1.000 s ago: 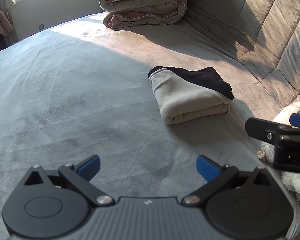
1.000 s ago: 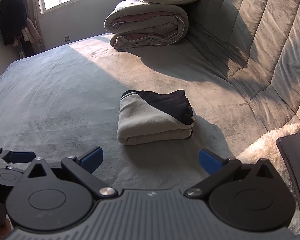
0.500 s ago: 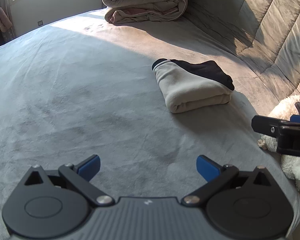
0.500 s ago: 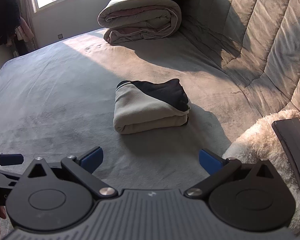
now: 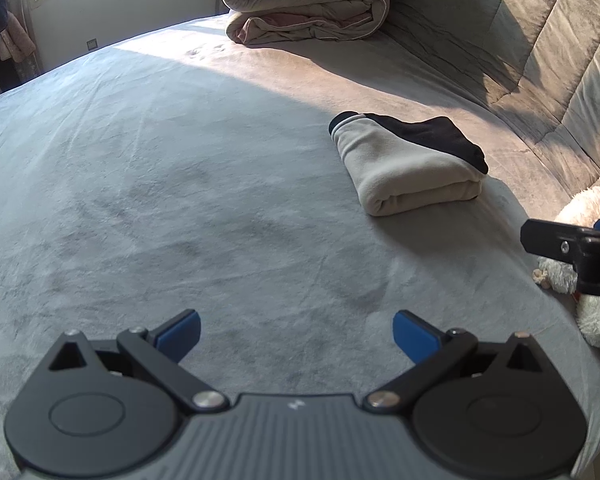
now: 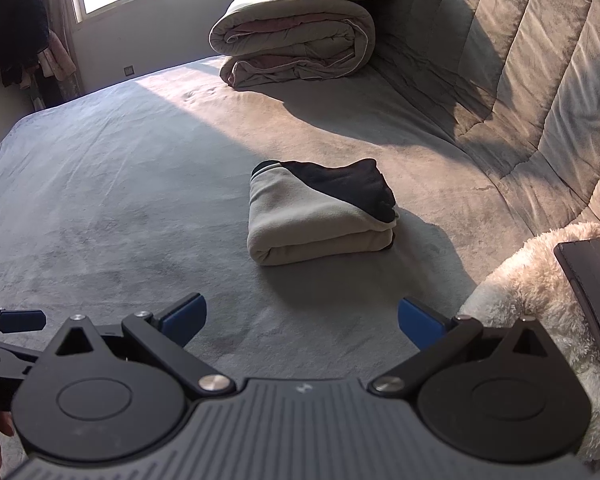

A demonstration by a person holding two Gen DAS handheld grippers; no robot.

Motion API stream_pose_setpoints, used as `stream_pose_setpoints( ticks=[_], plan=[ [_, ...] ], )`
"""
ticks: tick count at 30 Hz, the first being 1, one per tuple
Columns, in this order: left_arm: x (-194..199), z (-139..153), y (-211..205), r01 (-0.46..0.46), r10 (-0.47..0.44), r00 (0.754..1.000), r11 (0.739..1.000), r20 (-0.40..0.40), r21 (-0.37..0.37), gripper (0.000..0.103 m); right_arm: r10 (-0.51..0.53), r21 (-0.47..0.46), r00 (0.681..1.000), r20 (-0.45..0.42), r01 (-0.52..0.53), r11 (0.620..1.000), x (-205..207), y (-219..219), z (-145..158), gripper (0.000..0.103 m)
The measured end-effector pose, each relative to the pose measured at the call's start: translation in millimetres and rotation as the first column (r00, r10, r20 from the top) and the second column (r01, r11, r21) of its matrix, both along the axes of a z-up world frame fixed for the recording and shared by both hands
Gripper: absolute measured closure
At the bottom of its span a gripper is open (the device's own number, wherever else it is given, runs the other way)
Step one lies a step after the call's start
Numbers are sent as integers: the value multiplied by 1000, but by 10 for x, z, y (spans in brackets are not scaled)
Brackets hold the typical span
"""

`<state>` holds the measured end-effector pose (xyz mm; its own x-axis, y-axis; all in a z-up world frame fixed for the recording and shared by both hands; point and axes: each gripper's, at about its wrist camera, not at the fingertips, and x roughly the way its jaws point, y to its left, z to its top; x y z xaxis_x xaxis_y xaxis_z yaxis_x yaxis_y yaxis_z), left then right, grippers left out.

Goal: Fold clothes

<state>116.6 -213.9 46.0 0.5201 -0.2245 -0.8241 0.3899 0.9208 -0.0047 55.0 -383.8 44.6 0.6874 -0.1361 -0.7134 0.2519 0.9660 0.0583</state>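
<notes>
The left gripper (image 5: 296,330) hangs above the grey bedspread (image 5: 180,200) with its blue fingers spread wide and nothing between them; the right gripper (image 6: 302,318) is likewise spread wide and empty; each shows at the edge of the other's view. The folded garment (image 6: 320,216), pale grey with a black panel on top, lies ahead of the right fingers and well clear of them; from the left fingers it sits ahead and off to the right (image 5: 408,164), also well apart. The bundle looks compact and square, so the fold appears done. The risks from here are modest; a low pass by either finger over the bundle could snag the loose black flap and peel the top layer open; a grab at one edge alone would likely let the soft fleece sag and unroll. Just right of the right fingers, a fluffy white toy (image 6: 536,280) could catch on a sideways swing. A rolled duvet (image 6: 292,44) rests far ahead, out of the way.
</notes>
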Motion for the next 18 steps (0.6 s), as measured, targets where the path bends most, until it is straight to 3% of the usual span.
stream_pose_setpoints(
  ticks=[18],
  plan=[
    [-220,124,-40,21,-21,1000,1000,21,-1,1,3,-2,1000,29,-3,1000,-243,66,142,0]
  ],
)
